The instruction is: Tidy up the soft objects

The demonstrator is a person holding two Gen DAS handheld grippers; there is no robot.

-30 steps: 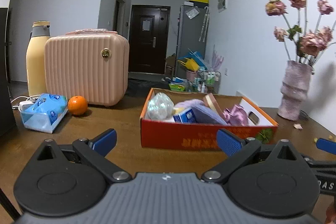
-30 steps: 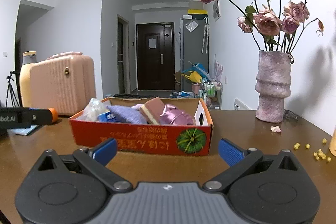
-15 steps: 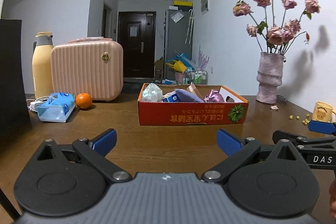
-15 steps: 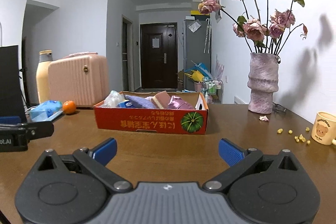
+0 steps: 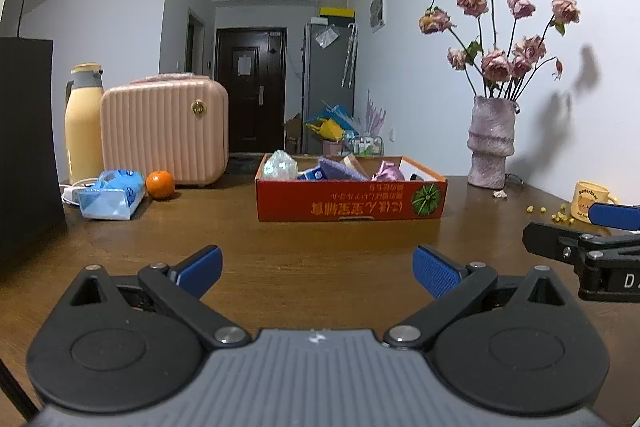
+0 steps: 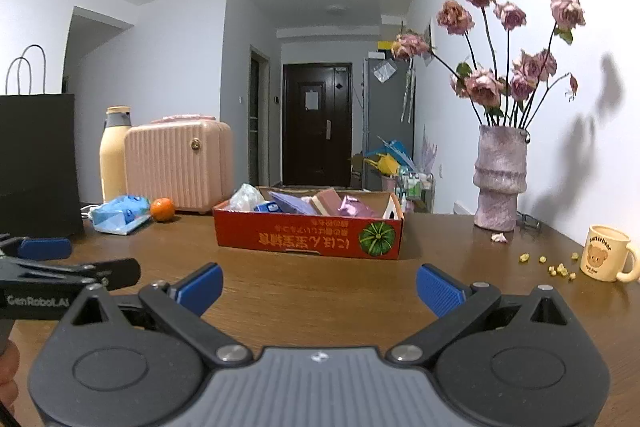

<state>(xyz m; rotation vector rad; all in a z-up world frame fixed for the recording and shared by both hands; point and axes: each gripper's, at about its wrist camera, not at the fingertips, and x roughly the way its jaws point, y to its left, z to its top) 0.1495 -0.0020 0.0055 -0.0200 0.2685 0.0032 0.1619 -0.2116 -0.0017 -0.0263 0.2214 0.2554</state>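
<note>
A red cardboard box stands on the brown table, also in the right wrist view. It holds several soft items: a clear plastic bag, a purple cloth and a pink shiny pouch. A blue tissue pack lies left of the box, outside it. My left gripper is open and empty, well short of the box. My right gripper is open and empty, also short of the box.
A pink case, a yellow bottle, an orange and a black bag stand at the left. A vase of dried roses, a yellow mug and scattered crumbs are at the right.
Both grippers have pulled back from the box, which now looks smaller and farther. Both stayed open and empty.
</note>
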